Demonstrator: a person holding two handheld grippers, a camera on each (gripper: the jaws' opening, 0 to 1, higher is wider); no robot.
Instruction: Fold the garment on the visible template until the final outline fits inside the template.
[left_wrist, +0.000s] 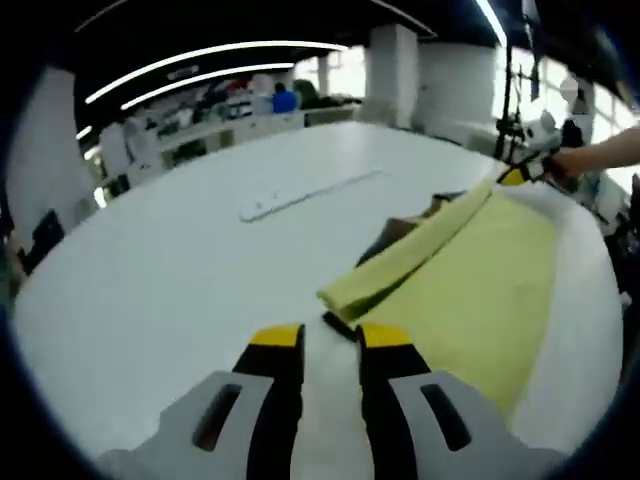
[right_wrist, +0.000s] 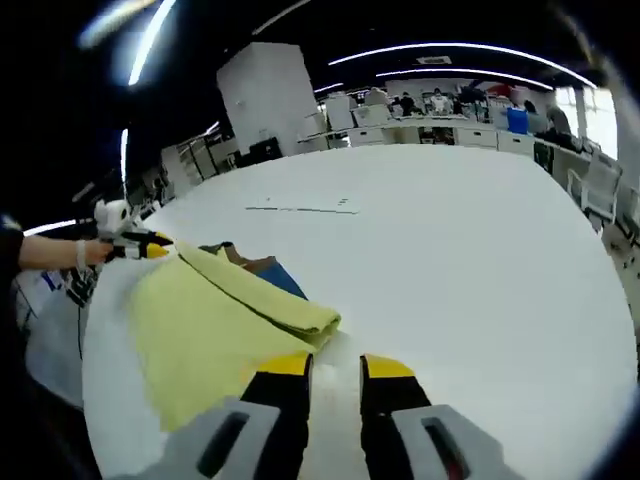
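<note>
in the left gripper view the left tool (left_wrist: 331, 338) sits at the near edge of the white tabletop (left_wrist: 180, 270), jaws slightly parted with a narrow gap and nothing between them; the folded corner of the yellow garment (left_wrist: 470, 280) lies just ahead of the tips and a little to their right, apparently not gripped. from that corner the garment's rolled fold runs away along its long axis toward the far right tabletop edge, where the right tool (left_wrist: 520, 172) meets its other end beside a hand (left_wrist: 575, 160); whether that one pinches the cloth i cannot tell. in the right gripper view the right tool (right_wrist: 336, 362) likewise has its jaws slightly apart, the nearest fold corner just ahead. something dark, brown and blue, peeks from under the fold, perhaps the template (right_wrist: 262, 268). a pale strip (left_wrist: 305, 195) lies farther out, mid-tabletop
</note>
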